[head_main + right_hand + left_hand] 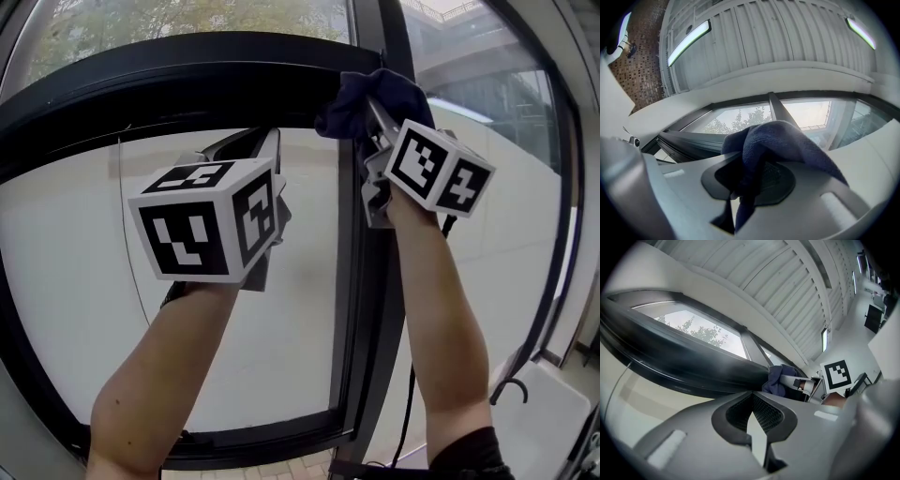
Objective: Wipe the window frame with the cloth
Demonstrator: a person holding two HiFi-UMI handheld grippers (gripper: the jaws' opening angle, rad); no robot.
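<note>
A dark blue cloth (361, 103) is bunched against the black window frame (187, 80) where its top bar meets the upright post (370, 281). My right gripper (375, 117) is shut on the cloth (764, 145), which drapes over its jaws. The left gripper (267, 141) is held up to the left, near the top bar, its jaws closed with nothing between them (752, 401). From the left gripper view the cloth (778, 378) and the right gripper's marker cube (836, 375) show to the right, under the frame (684, 366).
Glass panes (234, 309) fill the frame, with trees and a building outside. A cable (408, 412) hangs down beside the post. A white sill (539, 412) lies at the lower right. A slatted ceiling with light strips (689, 40) is overhead.
</note>
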